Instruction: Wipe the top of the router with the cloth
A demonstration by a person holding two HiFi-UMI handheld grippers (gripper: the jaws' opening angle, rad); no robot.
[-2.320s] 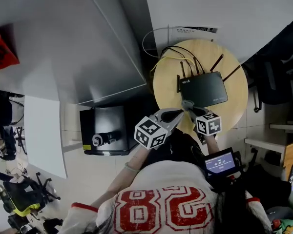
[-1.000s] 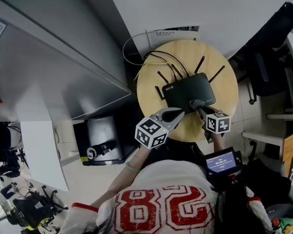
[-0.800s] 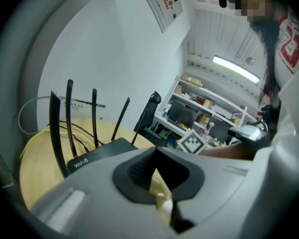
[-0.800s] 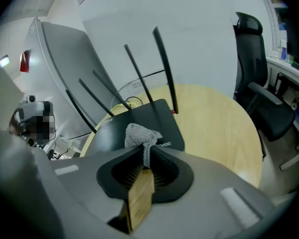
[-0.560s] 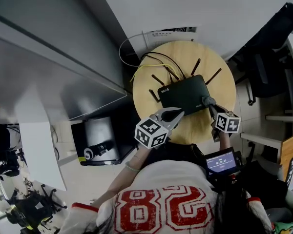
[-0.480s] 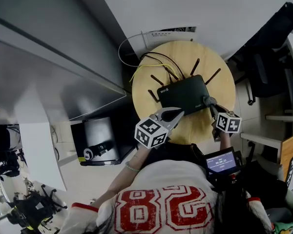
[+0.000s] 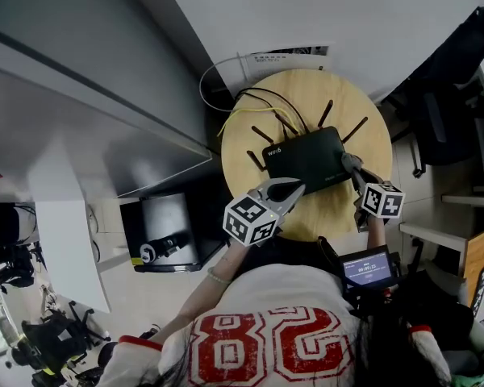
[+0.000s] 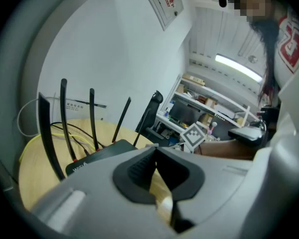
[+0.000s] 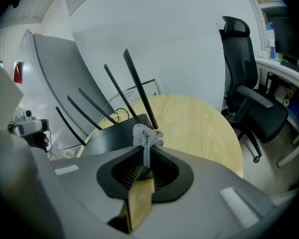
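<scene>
From the head view, a black router (image 7: pixel 306 158) sits on a round wooden table (image 7: pixel 327 216). Its thin antennas (image 7: pixel 329 113) stick out at the far side, and a yellow cable (image 7: pixel 250 111) runs away from it. The left gripper (image 7: pixel 298 187) has its tip by the router's near left corner. The right gripper (image 7: pixel 349 162) is at the router's right end, and a small grey cloth (image 7: pixel 347 159) shows at its tip. A black chair (image 7: pixel 448 95) stands to the right of the table.

In the left gripper view, the two jaws of the left gripper (image 8: pixel 156 151) are pressed together at the tip — nothing is between them. Just past them lies the router (image 8: pixel 102 153), with its antennas (image 8: pixel 64 118) standing up. The table (image 8: pixel 37 183) shows pale yellow on the left.

In the right gripper view, the right gripper (image 9: pixel 145 151) has its jaws closed tight on the cloth (image 9: pixel 147 133). The cloth pokes up from the jaws in a little grey bunch. It is over the router's (image 9: pixel 112 136) near right corner, right by the foot of one antenna (image 9: pixel 137 88) — I cannot tell if it is touching the top. The table (image 9: pixel 199 128) spreads out to the right, and the chair (image 9: pixel 249 93) stands beyond it by the white wall.
</scene>
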